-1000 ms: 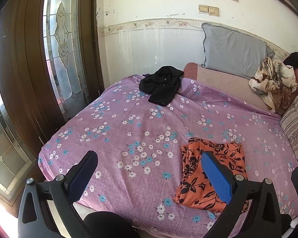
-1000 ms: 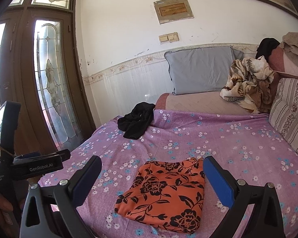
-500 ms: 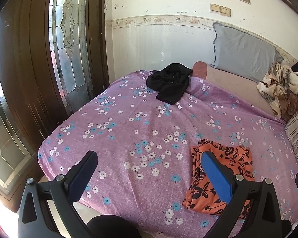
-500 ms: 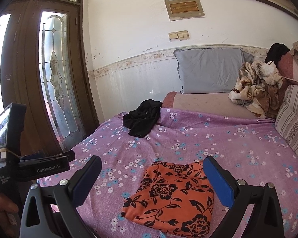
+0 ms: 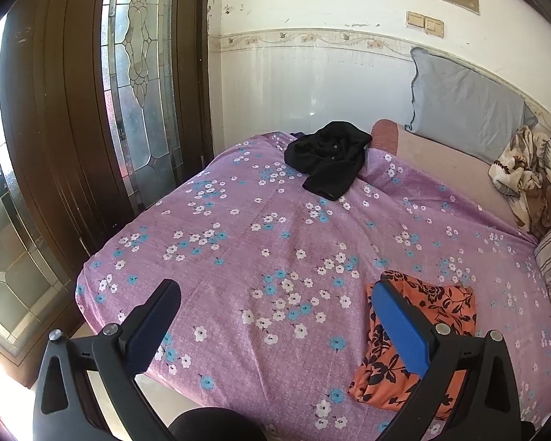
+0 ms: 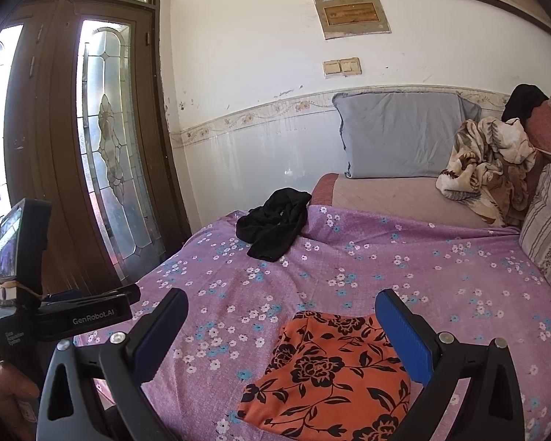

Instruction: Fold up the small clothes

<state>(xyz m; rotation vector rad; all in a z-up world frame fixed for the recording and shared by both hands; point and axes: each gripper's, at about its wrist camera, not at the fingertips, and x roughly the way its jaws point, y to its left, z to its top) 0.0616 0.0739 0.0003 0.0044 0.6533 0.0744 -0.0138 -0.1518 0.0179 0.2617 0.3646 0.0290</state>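
A folded orange cloth with black flowers (image 6: 330,371) lies flat near the front of the purple flowered bedsheet (image 6: 404,257); the left wrist view shows this orange cloth (image 5: 422,334) at lower right. A crumpled black garment (image 5: 330,158) sits at the bed's far end, and the right wrist view has that black garment (image 6: 275,220) by the wall. My left gripper (image 5: 275,323) is open over bare sheet, holding nothing. Above the orange cloth my right gripper (image 6: 283,327) hangs open and empty. The left gripper's body (image 6: 73,316) appears at the left, held by a hand (image 6: 3,393).
A grey pillow (image 6: 404,136) leans on the wall behind a brown mattress strip (image 6: 393,194). A beige patterned blanket (image 6: 488,169) and a striped cushion (image 6: 547,228) crowd the right side. A dark wooden door with patterned glass (image 5: 136,84) stands left of the bed.
Both cameras have drawn back and swung left, so the orange cloth sits further right and lower in the views. The cloths lie as before and both grippers stay open.
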